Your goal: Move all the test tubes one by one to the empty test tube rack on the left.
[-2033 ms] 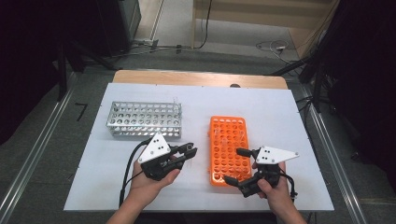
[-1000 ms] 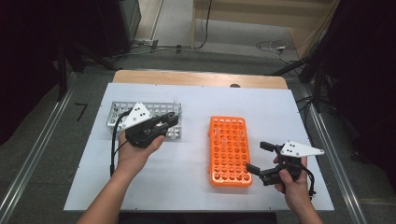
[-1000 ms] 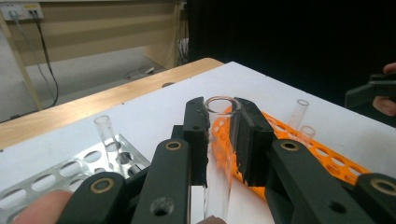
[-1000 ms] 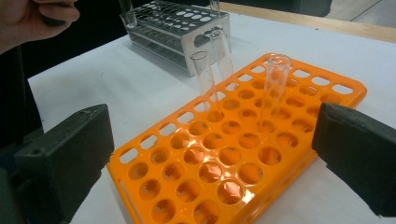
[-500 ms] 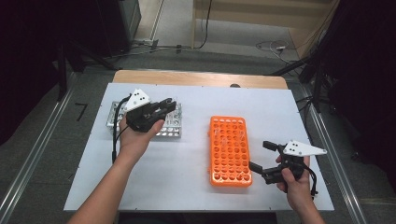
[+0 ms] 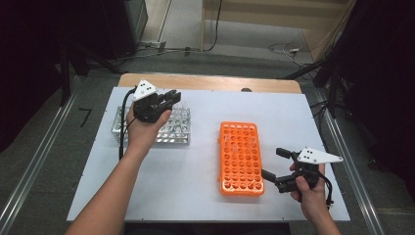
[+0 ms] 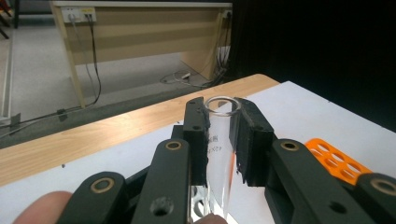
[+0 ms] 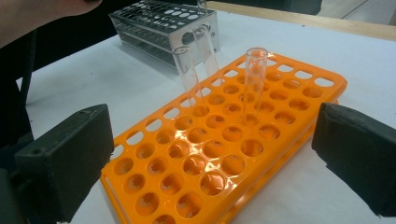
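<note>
My left gripper [image 6: 170, 98] hovers over the far side of the steel tube rack [image 6: 177, 133] at the table's left. In the left gripper view it [image 7: 219, 119] is shut on a clear glass test tube [image 7: 218, 158], which stands upright between the pads with its rim at their tips. The orange rack [image 6: 240, 182] lies in the middle of the table. In the right gripper view three clear tubes [image 8: 254, 79] stand in the far rows of the orange rack [image 8: 140, 140]. My right gripper [image 6: 274, 163] is open, just right of the orange rack's near end, holding nothing [image 8: 212, 158].
The racks sit on a white board [image 6: 195, 200] with a wooden table edge [image 6: 210, 81] at the far side. Bare white surface lies between the two racks and near the front edge. Cables run across the floor beyond the table.
My left gripper has gone from beside the orange rack leftward to the steel rack, then farther toward the table's far edge. The right gripper shifted right early on and has since kept still.
</note>
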`<move>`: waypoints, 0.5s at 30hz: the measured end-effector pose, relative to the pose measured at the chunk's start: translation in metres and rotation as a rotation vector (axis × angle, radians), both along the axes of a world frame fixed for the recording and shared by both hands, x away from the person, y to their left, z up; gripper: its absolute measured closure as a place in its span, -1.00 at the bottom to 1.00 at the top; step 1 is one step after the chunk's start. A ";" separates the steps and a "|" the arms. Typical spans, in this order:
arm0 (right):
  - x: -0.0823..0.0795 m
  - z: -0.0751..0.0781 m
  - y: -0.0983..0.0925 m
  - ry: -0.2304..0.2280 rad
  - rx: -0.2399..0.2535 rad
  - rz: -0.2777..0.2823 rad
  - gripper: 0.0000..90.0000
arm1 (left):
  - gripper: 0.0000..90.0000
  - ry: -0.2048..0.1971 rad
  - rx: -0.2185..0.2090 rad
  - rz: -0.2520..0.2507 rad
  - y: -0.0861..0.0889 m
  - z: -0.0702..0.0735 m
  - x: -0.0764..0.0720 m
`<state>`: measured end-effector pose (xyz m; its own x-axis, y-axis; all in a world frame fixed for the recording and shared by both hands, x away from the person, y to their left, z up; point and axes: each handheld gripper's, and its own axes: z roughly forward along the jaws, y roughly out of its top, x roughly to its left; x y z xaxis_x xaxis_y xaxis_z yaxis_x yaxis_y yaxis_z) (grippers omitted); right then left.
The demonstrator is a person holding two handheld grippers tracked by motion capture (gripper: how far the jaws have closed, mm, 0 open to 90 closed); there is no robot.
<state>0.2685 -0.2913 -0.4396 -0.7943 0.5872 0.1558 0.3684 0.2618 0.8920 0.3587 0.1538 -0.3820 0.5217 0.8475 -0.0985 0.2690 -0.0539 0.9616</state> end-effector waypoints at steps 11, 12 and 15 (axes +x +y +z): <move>0.000 -0.001 -0.001 0.001 0.004 -0.001 -1.00 | 0.68 0.013 0.009 0.071 -0.001 -0.008 0.028; 0.000 -0.001 -0.001 0.002 0.005 -0.001 -1.00 | 0.68 0.013 0.009 0.071 -0.001 -0.008 0.028; 0.001 -0.001 -0.001 0.002 0.004 0.000 -1.00 | 0.68 0.023 0.010 0.086 -0.001 -0.014 0.035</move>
<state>0.2690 -0.2925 -0.4408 -0.7939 0.5866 0.1597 0.3702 0.2581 0.8924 0.3940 0.1527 -0.3957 0.4444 0.8902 -0.1008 0.2956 -0.0395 0.9545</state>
